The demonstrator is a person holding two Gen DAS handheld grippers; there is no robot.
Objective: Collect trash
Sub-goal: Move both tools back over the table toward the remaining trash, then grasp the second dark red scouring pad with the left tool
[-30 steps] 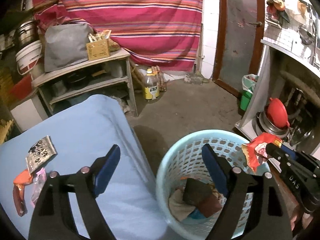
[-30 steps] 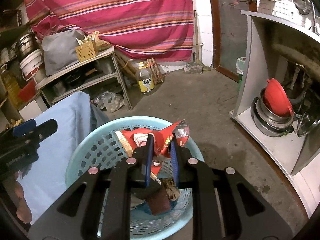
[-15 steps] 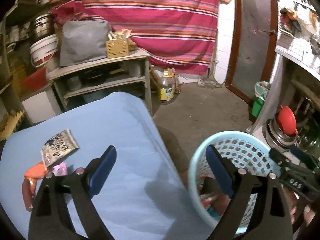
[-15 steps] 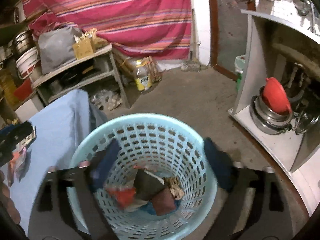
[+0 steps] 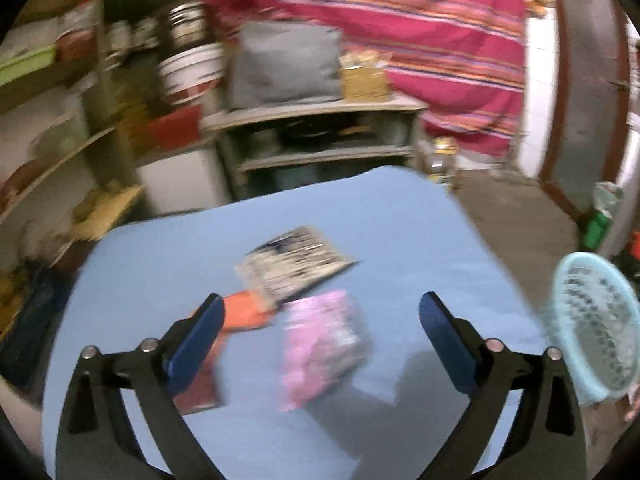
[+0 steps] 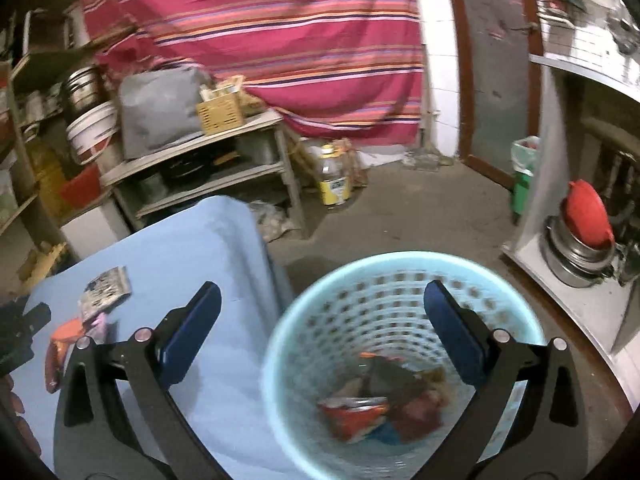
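My left gripper [image 5: 320, 336] is open and empty above the blue-covered table [image 5: 400, 220]. Just ahead of it lie a pink wrapper [image 5: 320, 344], an orange-red wrapper [image 5: 240, 314] and a black-and-white packet [image 5: 294, 266]. My right gripper [image 6: 322, 332] is open and empty over the near-left rim of the light blue basket [image 6: 320, 308]. A red snack wrapper [image 6: 354, 410] and other trash lie at the basket's bottom. The basket also shows at the right edge of the left wrist view [image 5: 592, 320]. The table wrappers show small in the right wrist view [image 6: 100, 296].
A shelf unit [image 6: 208, 156] with a grey bag, wooden box and buckets stands behind the table. A yellow-labelled bottle [image 6: 334, 178] stands on the floor. A white cabinet [image 6: 560, 220] with pots and a red lid is at the right. A striped curtain hangs behind.
My right gripper opened and dropped the red snack wrapper into the basket. My left gripper swung left from the basket to over the wrappers on the table.
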